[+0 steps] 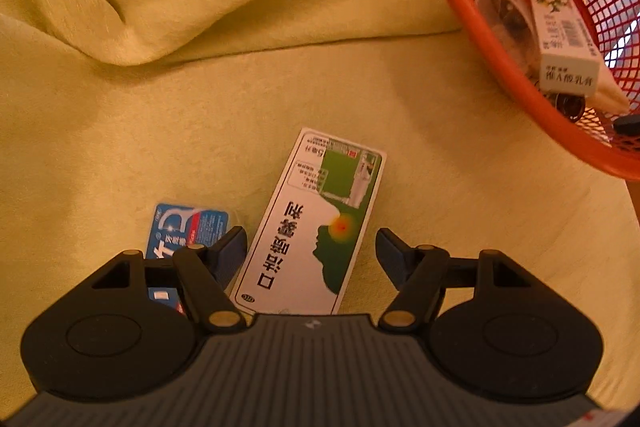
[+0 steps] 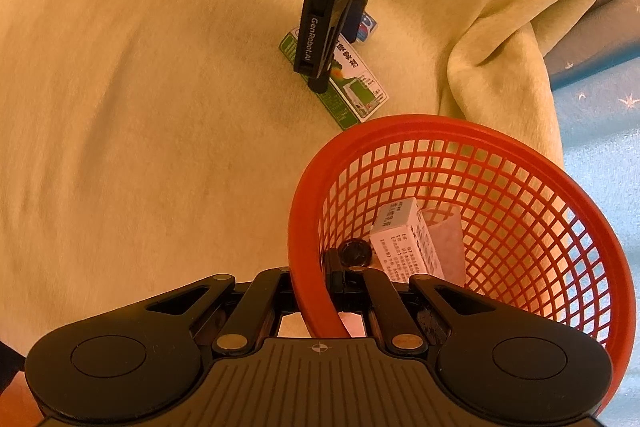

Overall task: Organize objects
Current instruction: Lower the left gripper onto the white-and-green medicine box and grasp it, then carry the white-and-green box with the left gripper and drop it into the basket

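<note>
Left wrist, tongs wide, straddling box

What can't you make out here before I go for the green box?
- Blue packet: left wrist view, lower part behind the left gripper.
- Small dark items in the red basket: too blurred to identify.
- Right gripper: fingertips hidden by the basket wall they clamp.

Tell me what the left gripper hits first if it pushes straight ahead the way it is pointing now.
Most likely the green and white box: it lies flat on the yellow cloth between the open fingers of the left gripper. The blue packet sits off by the left finger. Height above the box is unclear.
</note>
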A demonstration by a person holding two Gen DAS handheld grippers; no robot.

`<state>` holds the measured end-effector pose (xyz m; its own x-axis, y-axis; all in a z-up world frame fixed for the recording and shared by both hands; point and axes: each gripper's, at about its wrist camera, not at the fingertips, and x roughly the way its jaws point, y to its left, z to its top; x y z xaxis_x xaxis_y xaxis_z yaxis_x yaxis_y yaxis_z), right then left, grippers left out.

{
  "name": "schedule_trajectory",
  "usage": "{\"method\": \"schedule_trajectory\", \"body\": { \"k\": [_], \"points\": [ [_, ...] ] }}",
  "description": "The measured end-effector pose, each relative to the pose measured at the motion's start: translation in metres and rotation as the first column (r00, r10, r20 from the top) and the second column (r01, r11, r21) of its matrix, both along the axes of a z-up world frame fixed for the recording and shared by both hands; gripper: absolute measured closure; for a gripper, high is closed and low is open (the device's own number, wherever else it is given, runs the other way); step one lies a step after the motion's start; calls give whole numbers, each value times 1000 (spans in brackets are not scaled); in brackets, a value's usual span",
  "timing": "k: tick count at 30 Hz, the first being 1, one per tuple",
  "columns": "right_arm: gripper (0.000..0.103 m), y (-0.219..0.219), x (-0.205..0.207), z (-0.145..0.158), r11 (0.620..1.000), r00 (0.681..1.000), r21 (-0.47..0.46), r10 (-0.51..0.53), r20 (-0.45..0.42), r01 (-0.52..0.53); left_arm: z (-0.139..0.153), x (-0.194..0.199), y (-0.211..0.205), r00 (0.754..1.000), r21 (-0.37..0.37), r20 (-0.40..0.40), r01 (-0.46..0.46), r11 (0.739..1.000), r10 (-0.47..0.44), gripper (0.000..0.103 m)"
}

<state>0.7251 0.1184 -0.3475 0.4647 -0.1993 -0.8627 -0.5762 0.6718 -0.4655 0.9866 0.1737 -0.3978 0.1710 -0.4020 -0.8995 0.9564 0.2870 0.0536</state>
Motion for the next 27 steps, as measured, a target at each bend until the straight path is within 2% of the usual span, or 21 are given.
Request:
{"method": "schedule_trajectory", "body": {
  "k": [2,3,5,8,17,23,27],
  "points": [
    [103,-1,0,0,1000,1000,0,4,-2,-4,-1,-2,1,1000,12,-14,-8,1000,8,41],
    [103,-1,1,1,1000,1000,0,5,-2,-5,0,-3,3,1000,11,-25,-16,1000,16,46],
    [103,-2,1,1,1000,1000,0,8,-3,-8,0,-5,6,998,10,-50,-37,999,37,51],
    [103,-2,1,1,1000,1000,-2,14,-3,-14,0,-8,7,996,-5,-67,-64,998,64,51],
    [103,-1,0,0,1000,1000,-2,13,0,-13,-6,-15,-3,992,-5,-39,-117,993,117,51],
    [103,0,0,0,1000,1000,-9,15,-6,-15,4,-21,9,987,8,-62,-148,989,148,52],
    [103,1,0,1,1000,1000,-17,26,-11,-26,18,-28,23,976,1,-88,-199,980,199,53]
  ]
}}
